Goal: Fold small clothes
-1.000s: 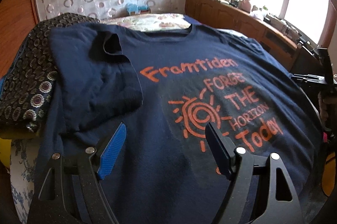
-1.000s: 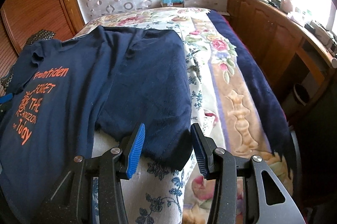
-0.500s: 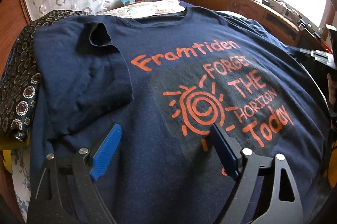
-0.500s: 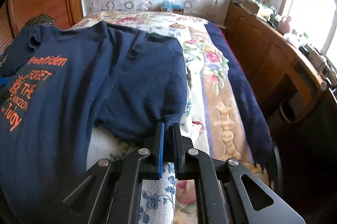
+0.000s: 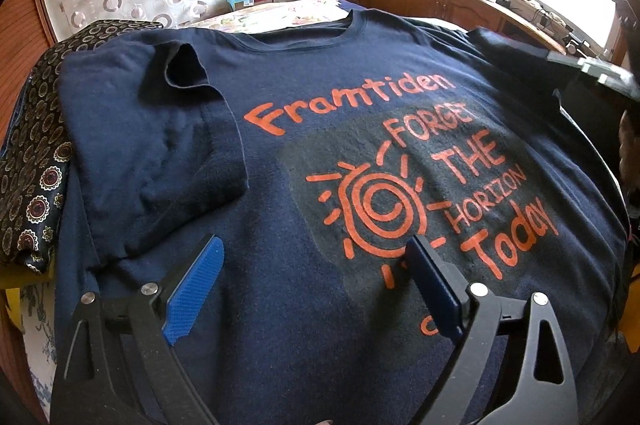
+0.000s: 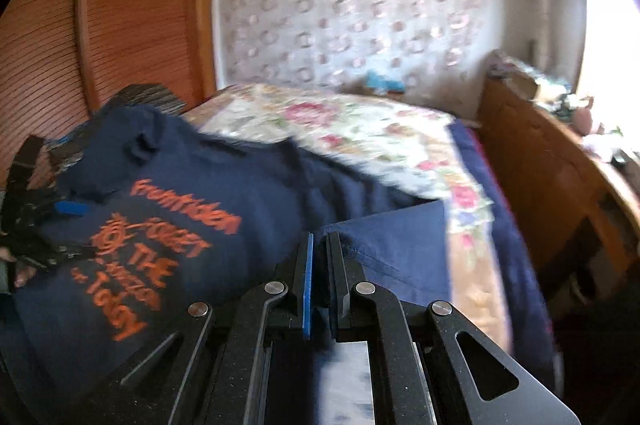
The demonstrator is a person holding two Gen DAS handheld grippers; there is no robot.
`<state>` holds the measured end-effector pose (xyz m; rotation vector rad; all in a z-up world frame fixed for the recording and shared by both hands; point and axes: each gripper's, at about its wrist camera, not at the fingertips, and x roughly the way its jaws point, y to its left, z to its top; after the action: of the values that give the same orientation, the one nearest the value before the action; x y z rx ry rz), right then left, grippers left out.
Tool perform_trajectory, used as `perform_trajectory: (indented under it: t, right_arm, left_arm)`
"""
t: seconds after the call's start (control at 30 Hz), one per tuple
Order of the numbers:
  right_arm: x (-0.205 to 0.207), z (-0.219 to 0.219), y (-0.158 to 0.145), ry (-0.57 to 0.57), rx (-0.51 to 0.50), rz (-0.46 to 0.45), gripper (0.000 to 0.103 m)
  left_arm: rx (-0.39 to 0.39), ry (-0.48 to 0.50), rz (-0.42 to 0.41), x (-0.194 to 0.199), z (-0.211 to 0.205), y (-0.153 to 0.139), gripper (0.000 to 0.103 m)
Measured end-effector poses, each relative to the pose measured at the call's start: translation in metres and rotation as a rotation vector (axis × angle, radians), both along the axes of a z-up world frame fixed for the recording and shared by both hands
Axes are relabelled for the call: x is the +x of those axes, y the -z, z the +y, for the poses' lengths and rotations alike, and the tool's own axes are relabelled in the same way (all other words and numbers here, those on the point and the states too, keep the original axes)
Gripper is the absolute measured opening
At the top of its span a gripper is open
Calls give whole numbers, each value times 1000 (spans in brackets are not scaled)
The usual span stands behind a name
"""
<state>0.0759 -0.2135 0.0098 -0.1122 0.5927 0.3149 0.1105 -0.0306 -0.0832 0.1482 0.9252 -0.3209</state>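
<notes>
Navy T-shirt (image 5: 320,129), one, two tongs: left tongs (image 5: 316,265) spread, right tongs (image 6: 320,257) pinching sleeve (image 6: 396,245)

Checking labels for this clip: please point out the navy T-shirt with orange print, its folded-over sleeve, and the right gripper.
Navy T-shirt with orange print (image 5: 320,129), left wrist view, chest fabric.
Folded-over sleeve (image 5: 160,145), left wrist view, sleeve middle.
Right gripper (image 6: 320,245), right wrist view, between fingertips.

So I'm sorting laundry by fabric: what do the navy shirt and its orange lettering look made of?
The shirt looks like soft matte knit, probably cotton jersey: it drapes limply, with a stitched hem. The lettering seems printed flat on the cloth, slightly glossier; whether it is ink or vinyl I can't tell.
</notes>
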Motion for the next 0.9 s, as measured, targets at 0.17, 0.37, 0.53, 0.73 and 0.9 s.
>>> perform_trajectory:
  t: [0.17, 0.37, 0.53, 0.73, 0.9]
  right_arm:
    - [15, 20, 37, -33, -37, 118, 6]
    - [27, 8, 46, -27, -18, 148, 6]
    - [24, 10, 41, -21, -22, 143, 6]
    - [25, 16, 41, -37, -11, 157, 6]
    - [24, 13, 33, -26, -29, 155, 24]
  left_arm:
    - [0, 0, 0, 0, 0, 0, 93]
    - [0, 1, 0, 0, 0, 0, 93]
    - [3, 12, 6, 1, -3, 1, 97]
    - [5, 24, 13, 2, -5, 3, 102]
    - [6, 23, 13, 2, -5, 3, 103]
